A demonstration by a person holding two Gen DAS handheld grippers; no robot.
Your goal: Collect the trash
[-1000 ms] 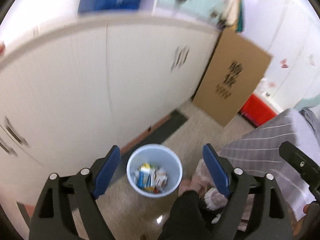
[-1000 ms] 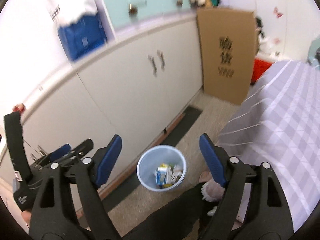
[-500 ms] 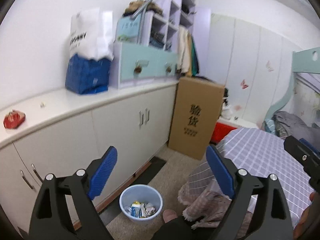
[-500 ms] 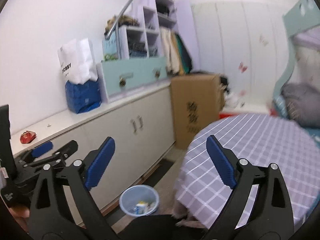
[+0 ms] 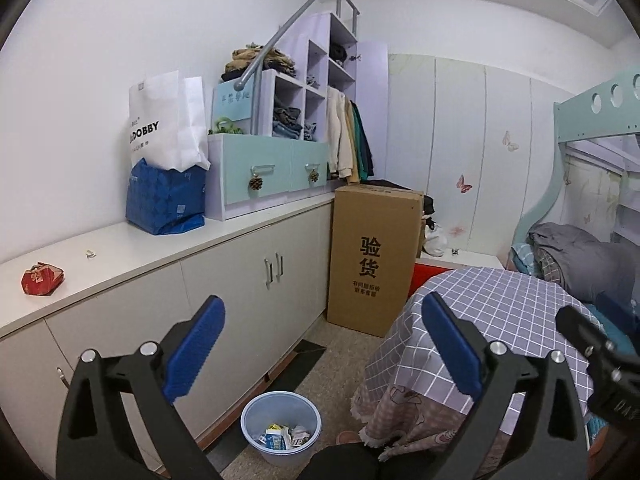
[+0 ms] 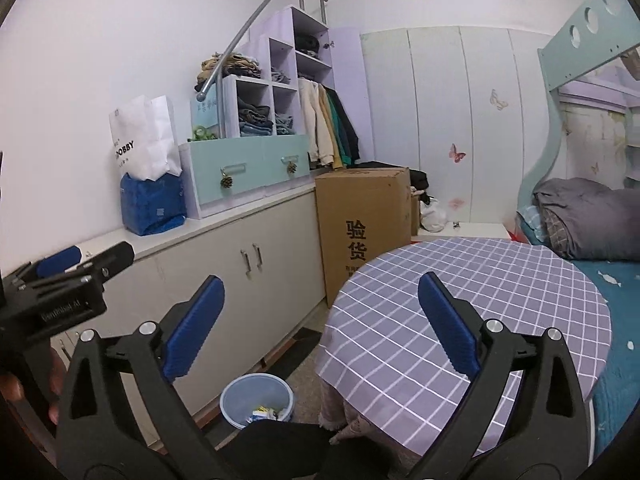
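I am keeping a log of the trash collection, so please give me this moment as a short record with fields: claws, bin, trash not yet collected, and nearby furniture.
left claw: open, holds nothing
right claw: open, holds nothing
trash bin: pale blue, on the floor beside the cabinet, with cartons and wrappers inside
trash left: crumpled red wrapper on the countertop; small pale scrap farther along it
round table: purple checked cloth, no trash visible on it
cardboard box: upright at the cabinet's end

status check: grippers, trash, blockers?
Left gripper and right gripper open, empty. Red wrapper on counter; bin on floor holds trash. Nothing blocking.
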